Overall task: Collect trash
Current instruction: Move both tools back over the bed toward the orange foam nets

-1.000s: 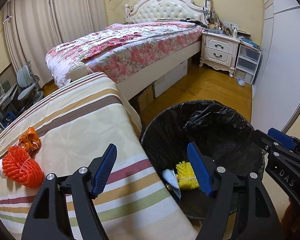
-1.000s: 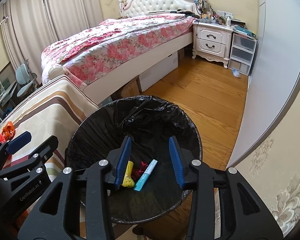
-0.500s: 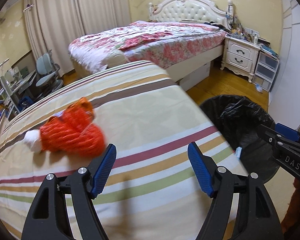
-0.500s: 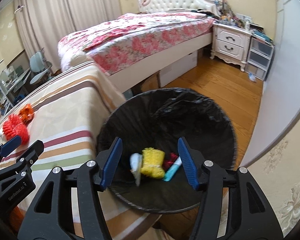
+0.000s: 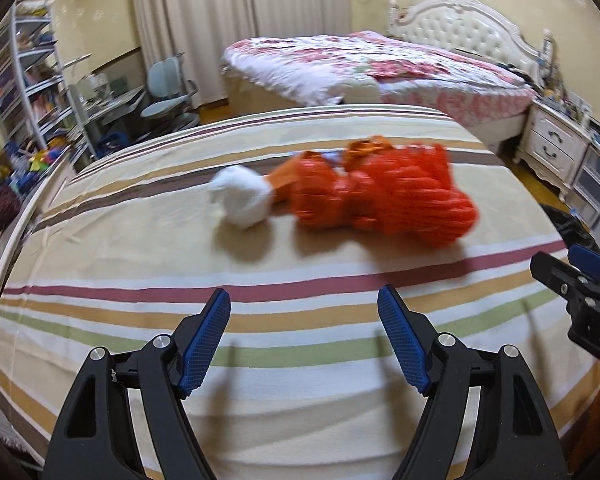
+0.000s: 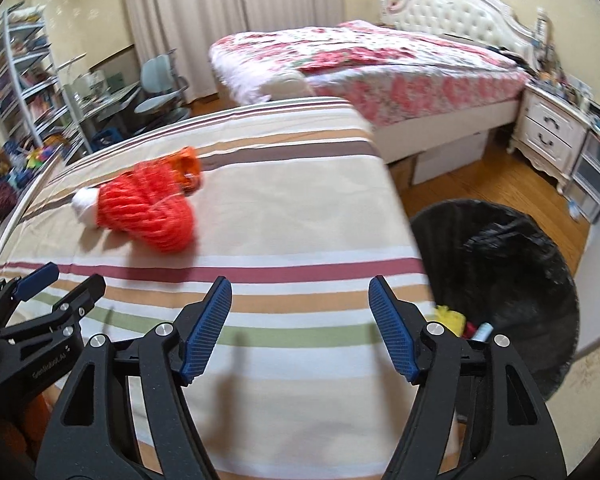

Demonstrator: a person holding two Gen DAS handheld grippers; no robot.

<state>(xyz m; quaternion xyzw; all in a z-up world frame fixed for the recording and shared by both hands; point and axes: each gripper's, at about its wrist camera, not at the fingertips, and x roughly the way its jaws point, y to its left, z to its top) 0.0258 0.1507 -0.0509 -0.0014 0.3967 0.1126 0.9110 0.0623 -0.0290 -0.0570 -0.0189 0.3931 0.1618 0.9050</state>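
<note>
An orange-red net bag [image 5: 384, 200] lies on the striped bedspread [image 5: 260, 320], blurred. A white crumpled wad [image 5: 240, 198] lies at its left end and a small orange wrapper [image 5: 368, 146] just behind it. My left gripper [image 5: 303, 300] hovers short of them, its jaws opening with nothing between. My right gripper [image 6: 300, 288] is over the bedspread's near right part, its jaws also opening and empty. The net bag [image 6: 152, 212] lies ahead to its left. The black-lined bin [image 6: 512, 280] stands on the floor to the right and holds a yellow scrap [image 6: 450, 316] and a tube [image 6: 482, 332].
A flowered bed [image 6: 380, 64] stands behind the striped one, with boxes [image 6: 448, 160] under it. A white nightstand [image 6: 548, 136] and plastic drawers [image 6: 596, 172] are at the far right. Chairs [image 5: 168, 92] and a cluttered shelf [image 5: 16, 80] are at the left. The left gripper [image 6: 56, 284] sits close beside my right one.
Both views have swung left, from over the bin to over the striped bedspread. The right jaws have spread much wider. The net bag and white wad now lie ahead of both grippers.
</note>
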